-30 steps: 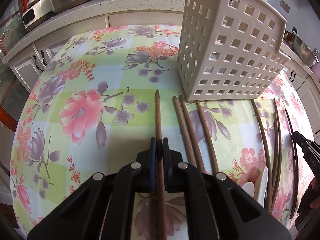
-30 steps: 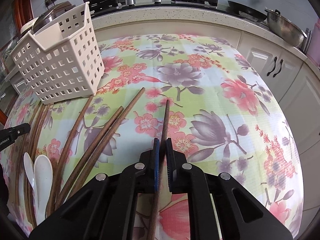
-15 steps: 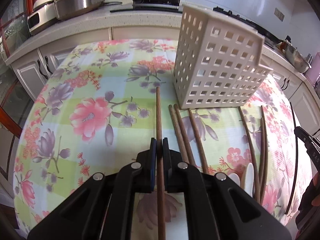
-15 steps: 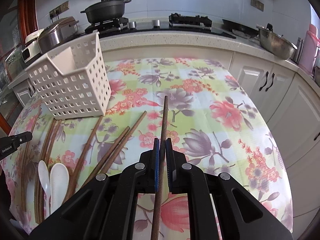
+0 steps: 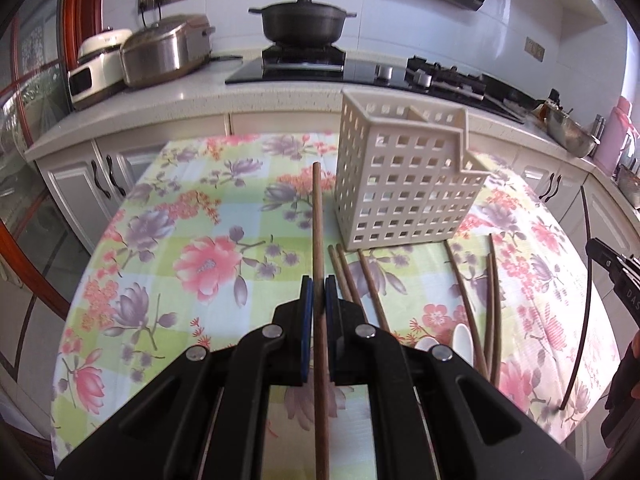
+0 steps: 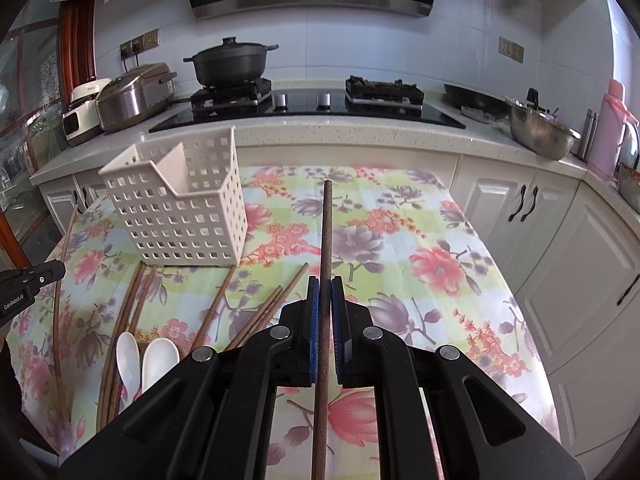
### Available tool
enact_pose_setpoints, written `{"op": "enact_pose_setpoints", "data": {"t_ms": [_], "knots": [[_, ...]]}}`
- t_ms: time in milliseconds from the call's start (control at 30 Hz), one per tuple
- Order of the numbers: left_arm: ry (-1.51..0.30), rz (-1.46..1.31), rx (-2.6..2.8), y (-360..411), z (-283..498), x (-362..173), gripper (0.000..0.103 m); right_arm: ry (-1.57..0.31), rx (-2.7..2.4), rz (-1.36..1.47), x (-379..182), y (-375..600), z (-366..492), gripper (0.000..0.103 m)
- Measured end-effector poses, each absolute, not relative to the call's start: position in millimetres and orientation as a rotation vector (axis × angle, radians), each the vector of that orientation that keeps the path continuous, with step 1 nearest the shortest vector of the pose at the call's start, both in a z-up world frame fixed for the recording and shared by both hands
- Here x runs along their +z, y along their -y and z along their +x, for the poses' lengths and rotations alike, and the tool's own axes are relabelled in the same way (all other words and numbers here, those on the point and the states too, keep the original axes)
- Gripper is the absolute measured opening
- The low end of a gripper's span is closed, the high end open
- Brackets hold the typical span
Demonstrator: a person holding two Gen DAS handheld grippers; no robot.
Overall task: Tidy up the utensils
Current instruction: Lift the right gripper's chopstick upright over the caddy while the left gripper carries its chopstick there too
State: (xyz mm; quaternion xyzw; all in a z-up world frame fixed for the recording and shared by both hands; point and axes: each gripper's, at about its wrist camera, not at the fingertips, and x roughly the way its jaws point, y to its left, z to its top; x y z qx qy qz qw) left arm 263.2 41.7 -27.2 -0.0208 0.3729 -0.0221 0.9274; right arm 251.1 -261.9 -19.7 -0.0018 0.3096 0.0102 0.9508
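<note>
Your left gripper [image 5: 319,292] is pinching one brown chopstick [image 5: 317,220] between its blue pads. The stick pokes out past the tips and points toward the white basket [image 5: 404,184]. It is up off the flowery tablecloth [image 5: 168,240].

Your right gripper [image 6: 325,292] is pinching another brown chopstick [image 6: 327,232] the same way. This stick also points forward, over the flowers on the cloth.

The white basket has lots of small square holes. It stands upright on the table, near the far edge. From the right camera you can see a wall inside it that splits it into two parts.

More chopsticks [image 6: 236,300] lie flat on the cloth in front of the basket. Some lie close together and some fan out. Two white spoons [image 6: 160,360] lie side by side among them, near you.

Behind the table there is a kitchen counter with a black pot [image 6: 230,62] on the stove and a silver cooker [image 5: 166,50] to the left.
</note>
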Motion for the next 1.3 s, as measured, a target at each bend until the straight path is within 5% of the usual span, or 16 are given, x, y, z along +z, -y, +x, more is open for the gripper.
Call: {"op": "enact_pose_setpoints", "data": {"t_ms": [1300], "knots": [[-0.539, -0.013, -0.089, -45, 233, 51, 0.006, -0.45, 0.106, -0.004, 49, 250, 230, 0.008]]}}
